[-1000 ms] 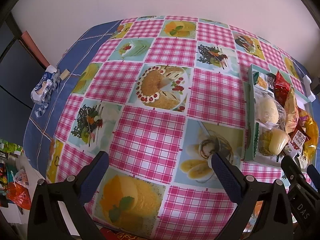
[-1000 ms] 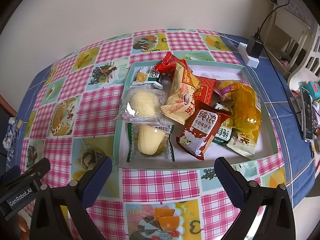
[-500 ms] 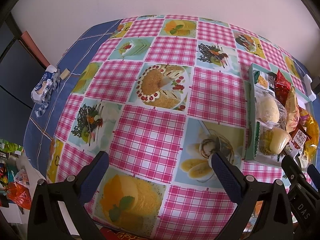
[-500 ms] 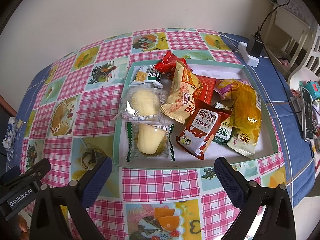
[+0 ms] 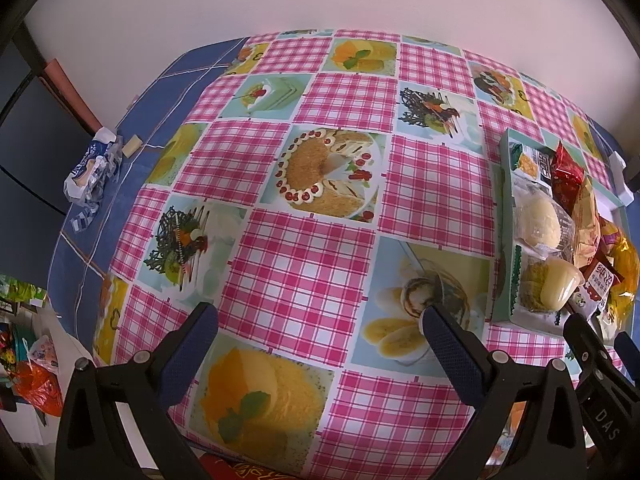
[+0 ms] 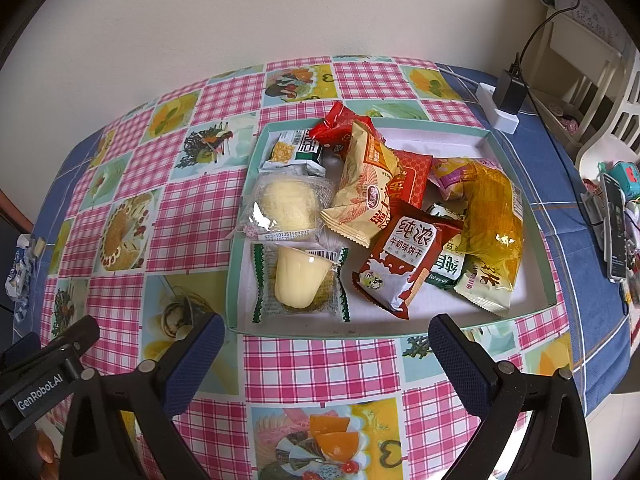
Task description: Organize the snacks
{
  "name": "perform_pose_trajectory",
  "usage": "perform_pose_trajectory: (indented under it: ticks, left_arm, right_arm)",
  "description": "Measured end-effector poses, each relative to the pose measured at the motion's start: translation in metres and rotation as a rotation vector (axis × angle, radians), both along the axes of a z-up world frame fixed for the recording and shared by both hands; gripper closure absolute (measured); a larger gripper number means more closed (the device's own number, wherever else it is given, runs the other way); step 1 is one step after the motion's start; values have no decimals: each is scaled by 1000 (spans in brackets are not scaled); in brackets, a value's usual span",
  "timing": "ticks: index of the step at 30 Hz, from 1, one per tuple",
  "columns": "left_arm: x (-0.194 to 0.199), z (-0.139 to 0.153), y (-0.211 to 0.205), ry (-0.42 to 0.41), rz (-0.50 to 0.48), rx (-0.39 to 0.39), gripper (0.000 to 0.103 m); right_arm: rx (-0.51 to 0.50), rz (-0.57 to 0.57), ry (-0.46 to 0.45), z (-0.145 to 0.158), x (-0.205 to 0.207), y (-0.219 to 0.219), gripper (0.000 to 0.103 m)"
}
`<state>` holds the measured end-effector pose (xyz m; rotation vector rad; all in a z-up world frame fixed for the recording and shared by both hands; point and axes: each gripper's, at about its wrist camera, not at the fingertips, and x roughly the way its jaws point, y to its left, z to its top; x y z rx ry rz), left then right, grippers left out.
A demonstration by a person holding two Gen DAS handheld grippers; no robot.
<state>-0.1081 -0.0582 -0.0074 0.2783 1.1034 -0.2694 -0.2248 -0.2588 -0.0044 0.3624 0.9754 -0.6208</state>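
A shallow green-rimmed tray [image 6: 516,168] sits on the checked tablecloth and holds several snack packets. Among them are a clear-wrapped round bun [image 6: 286,204], a yellow pudding cup in a wrapper [image 6: 298,282], a red milk-biscuit packet [image 6: 400,262], a tan chip bag [image 6: 366,188] and a yellow bag [image 6: 490,208]. My right gripper [image 6: 322,336] is open just in front of the tray's near rim, holding nothing. The left wrist view puts the same tray [image 5: 506,224] at the far right. My left gripper [image 5: 316,328] is open over bare cloth, well left of the tray.
A crumpled blue-and-white wrapper [image 5: 92,168] lies on the blue cloth at the table's left edge. A white power strip with a black plug [image 6: 506,102] sits behind the tray. A phone [image 6: 616,232] and small items lie at the right edge. A wall bounds the far side.
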Motion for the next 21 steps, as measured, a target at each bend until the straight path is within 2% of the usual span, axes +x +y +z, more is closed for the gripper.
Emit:
perform_pose_trajectory:
  ticks: [21]
  left_arm:
    - [1, 6, 3, -11, 42, -45, 1]
  right_arm:
    - [0, 1, 0, 0, 0, 0, 0]
